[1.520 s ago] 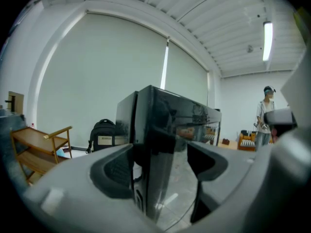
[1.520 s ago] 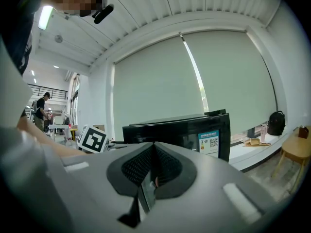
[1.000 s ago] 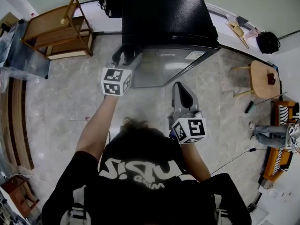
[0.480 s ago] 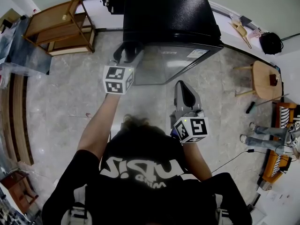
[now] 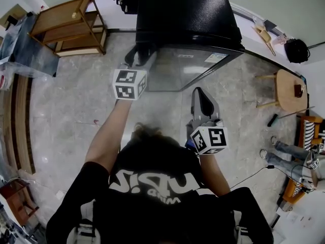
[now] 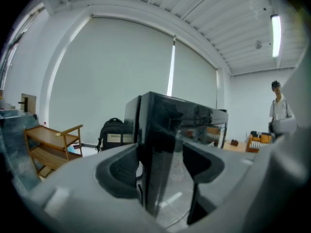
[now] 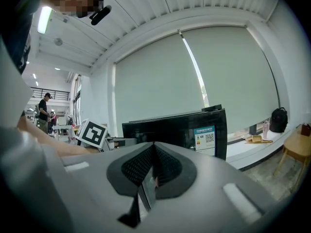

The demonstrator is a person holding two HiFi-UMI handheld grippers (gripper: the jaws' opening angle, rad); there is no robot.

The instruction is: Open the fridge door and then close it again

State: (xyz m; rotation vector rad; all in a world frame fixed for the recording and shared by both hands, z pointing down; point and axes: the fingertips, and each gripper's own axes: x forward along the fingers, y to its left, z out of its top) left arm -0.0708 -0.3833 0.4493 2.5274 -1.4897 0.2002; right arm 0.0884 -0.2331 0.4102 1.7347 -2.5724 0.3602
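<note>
Now, fridge (image 5: 188,14): black, standing on the floor at 12 o'clock in the head view.
Door (image 5: 177,70): glossy front faces the person, and its left edge runs up between the left tongs.
Left tongs (image 5: 141,54): at the door's 9 o'clock edge, jaws just been closing, fairly wide, straddling that edge, right pad clear of the glass.
Right tongs (image 5: 201,93): pinched together, empty, near the door's 5 o'clock, not touching it.
Rack (image 5: 66,27): wooden, 10 o'clock, well apart.

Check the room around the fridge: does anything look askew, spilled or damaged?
Nothing stands out. The fridge stands upright, the wooden shelf and round table stand level, and the floor shows no spill.
</note>
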